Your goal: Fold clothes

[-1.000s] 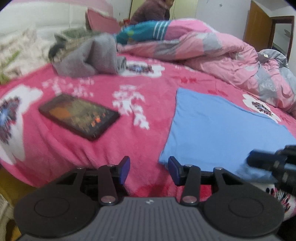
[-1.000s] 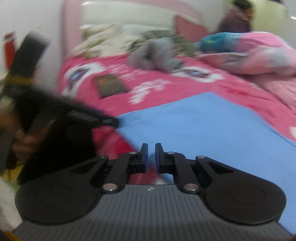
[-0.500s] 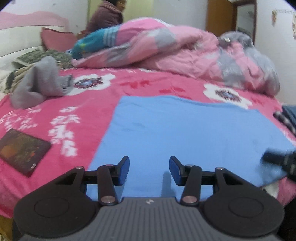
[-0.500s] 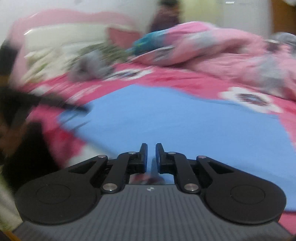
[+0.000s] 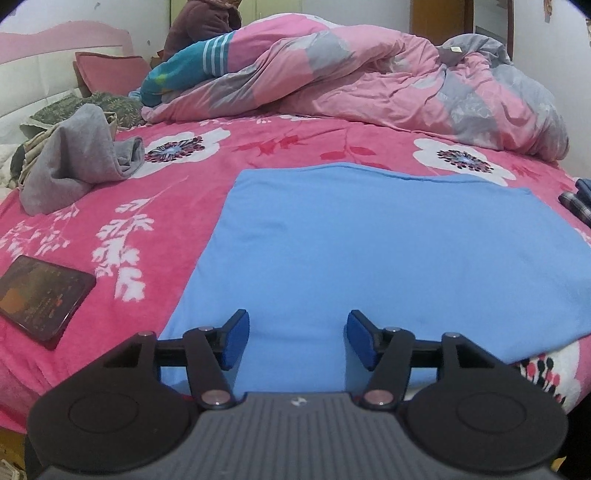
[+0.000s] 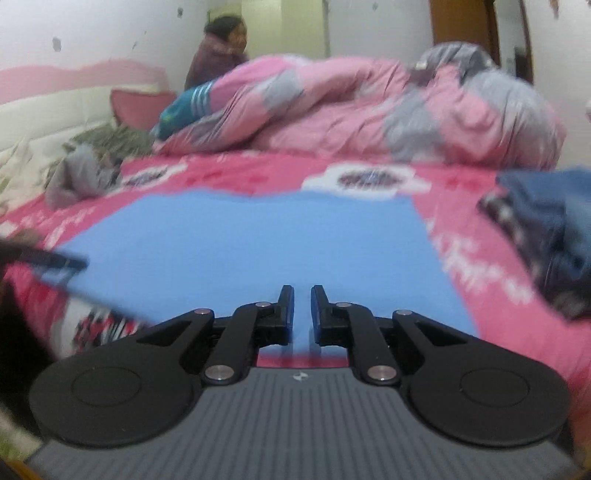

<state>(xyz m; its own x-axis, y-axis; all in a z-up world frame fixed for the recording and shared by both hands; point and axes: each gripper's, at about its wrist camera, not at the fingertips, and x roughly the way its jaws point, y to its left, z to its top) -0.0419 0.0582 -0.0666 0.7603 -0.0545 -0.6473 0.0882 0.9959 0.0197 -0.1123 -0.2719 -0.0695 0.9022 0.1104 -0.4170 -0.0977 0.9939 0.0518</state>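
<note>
A light blue garment (image 5: 369,251) lies spread flat on the pink flowered bedspread (image 5: 288,144). My left gripper (image 5: 297,339) is open, its blue pads (image 5: 236,338) just above the garment's near edge, left of the middle, with nothing between them. In the blurred right wrist view the same blue garment (image 6: 258,240) is ahead. My right gripper (image 6: 302,295) is shut with only a thin slit between its fingers, empty, over the near right part of the garment. The left gripper (image 6: 55,260) shows there as a dark blur by the garment's left corner.
A grey garment (image 5: 81,158) lies crumpled at the far left, with a dark tablet (image 5: 40,295) nearer on the left. A pink and grey quilt (image 5: 369,85) is heaped at the back. Dark blue and plaid clothes (image 6: 546,229) sit on the right. A person (image 5: 203,26) stands behind the bed.
Both views have swung to the right, from the tablet side to the blue garment. My left gripper's fingers stand a little wider apart. The right gripper stayed shut.
</note>
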